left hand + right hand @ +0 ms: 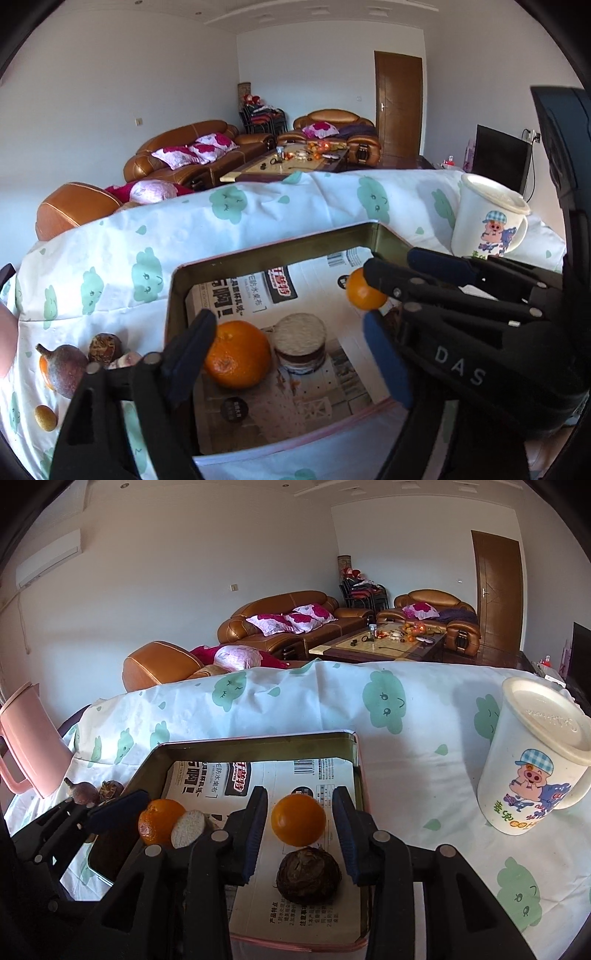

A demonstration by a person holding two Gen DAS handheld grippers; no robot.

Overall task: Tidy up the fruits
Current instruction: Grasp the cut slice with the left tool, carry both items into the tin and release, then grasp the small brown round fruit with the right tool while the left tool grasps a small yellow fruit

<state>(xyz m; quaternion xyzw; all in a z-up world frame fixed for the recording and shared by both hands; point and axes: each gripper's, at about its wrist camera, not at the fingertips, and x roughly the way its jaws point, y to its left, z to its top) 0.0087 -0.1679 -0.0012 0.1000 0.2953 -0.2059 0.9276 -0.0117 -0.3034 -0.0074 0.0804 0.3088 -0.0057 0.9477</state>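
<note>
Orange (298,819) untouched between parted right claw (300,825) fingers, left claw (291,354) wide open, empty

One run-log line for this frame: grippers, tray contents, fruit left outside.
left gripper: open | right gripper: open | tray: two oranges, brown fruit | outside: passion fruit

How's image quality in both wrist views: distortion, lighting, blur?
Left wrist: heavy fisheye, dark vignette at the corners, table edge bowed; soft daylight, sharp on the tray and orange; right gripper crowds the right side. Right wrist: same barrel distortion; no motion blur, mug crisp, faint shadows inside the tray, own fingers block the foreground.
</note>
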